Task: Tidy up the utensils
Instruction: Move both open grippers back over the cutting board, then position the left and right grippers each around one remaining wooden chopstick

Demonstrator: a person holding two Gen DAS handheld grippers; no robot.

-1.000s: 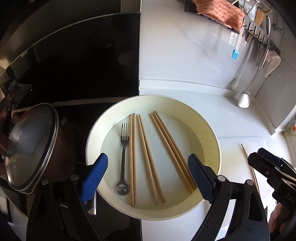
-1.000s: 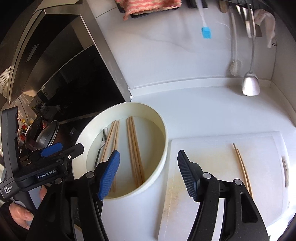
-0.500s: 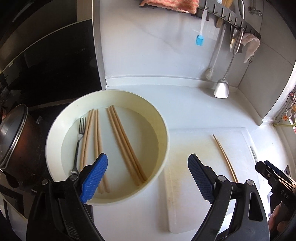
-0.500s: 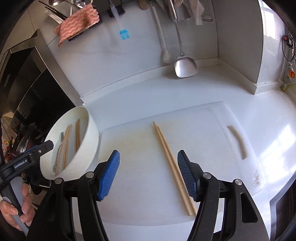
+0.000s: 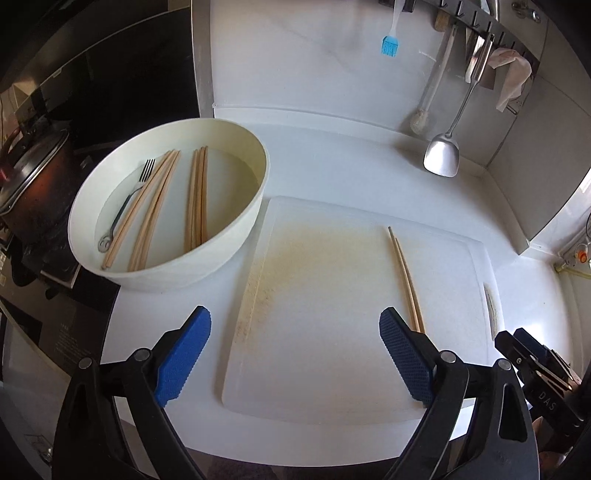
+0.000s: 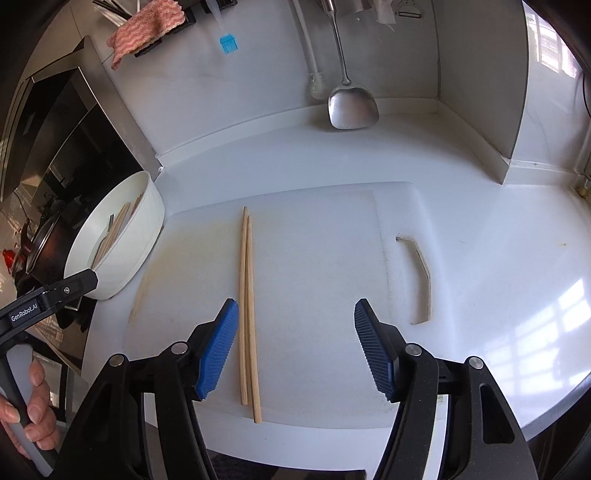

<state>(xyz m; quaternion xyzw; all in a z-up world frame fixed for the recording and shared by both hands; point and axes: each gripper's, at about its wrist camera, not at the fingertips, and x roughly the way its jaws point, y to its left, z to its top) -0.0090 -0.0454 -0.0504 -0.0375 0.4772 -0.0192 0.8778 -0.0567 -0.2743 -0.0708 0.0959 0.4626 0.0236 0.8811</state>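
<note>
A pair of wooden chopsticks [image 6: 246, 306] lies on the white cutting board [image 6: 314, 258]; it also shows in the left wrist view [image 5: 404, 277] on the board [image 5: 325, 295]. A cream round basin [image 5: 236, 229] at the left holds a metal fork [image 5: 125, 206] and several chopsticks [image 5: 195, 199]. My left gripper [image 5: 295, 354] is open and empty above the board's near edge. My right gripper [image 6: 295, 347] is open and empty, its left fingertip [image 6: 218, 350] just beside the chopsticks' near end.
A dark pot with a lid [image 5: 29, 177] stands on the black stove at far left. A steel spatula [image 6: 351, 103], a blue brush [image 6: 229, 42] and a pink cloth [image 6: 147, 26] hang on the back wall. The board has a handle slot [image 6: 419, 277] at right.
Both grippers have swung right, away from the basin and over the cutting board. The right gripper has come down close to the chopstick pair. Both stay open.
</note>
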